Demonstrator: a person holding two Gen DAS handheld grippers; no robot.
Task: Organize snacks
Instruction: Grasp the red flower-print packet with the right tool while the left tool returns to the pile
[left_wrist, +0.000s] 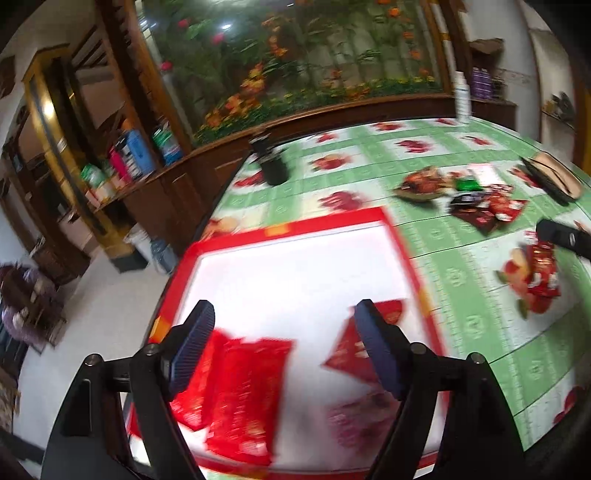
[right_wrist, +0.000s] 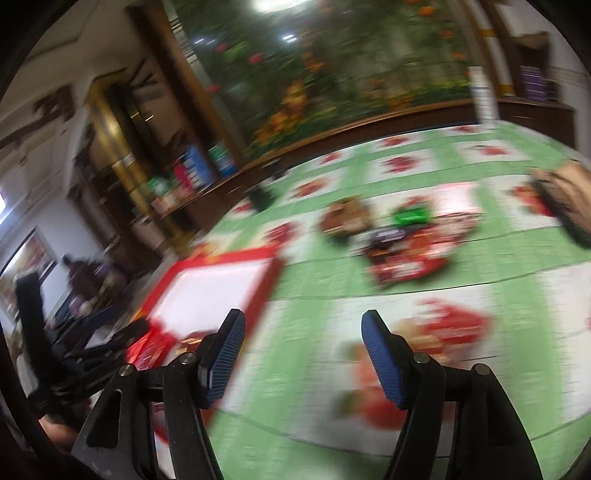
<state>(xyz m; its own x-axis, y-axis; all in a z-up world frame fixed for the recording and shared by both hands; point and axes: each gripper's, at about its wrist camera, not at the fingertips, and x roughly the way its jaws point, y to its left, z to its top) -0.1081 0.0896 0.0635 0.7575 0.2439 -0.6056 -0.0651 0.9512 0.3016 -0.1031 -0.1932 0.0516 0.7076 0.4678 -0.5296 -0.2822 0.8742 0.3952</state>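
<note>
A white tray with a red rim (left_wrist: 332, 218) lies on the table, and red snack packets (left_wrist: 243, 395) lie in its near part. My left gripper (left_wrist: 284, 314) is open and empty above the tray, over those packets. A pile of loose snack packets (left_wrist: 480, 206) lies on the tablecloth to the right, and one red packet (left_wrist: 543, 273) lies apart from it. In the blurred right wrist view, my right gripper (right_wrist: 303, 321) is open and empty above the tablecloth, right of the tray (right_wrist: 221, 258). The snack pile (right_wrist: 406, 243) lies ahead of it.
A green tablecloth with red flower squares (left_wrist: 461, 288) covers the table. A dark cylinder (left_wrist: 271, 162) stands at the far left edge, a white bottle (left_wrist: 461, 96) at the back, and a basket-like dish (left_wrist: 554, 177) at the far right. The left gripper shows at the left in the right wrist view (right_wrist: 74, 369).
</note>
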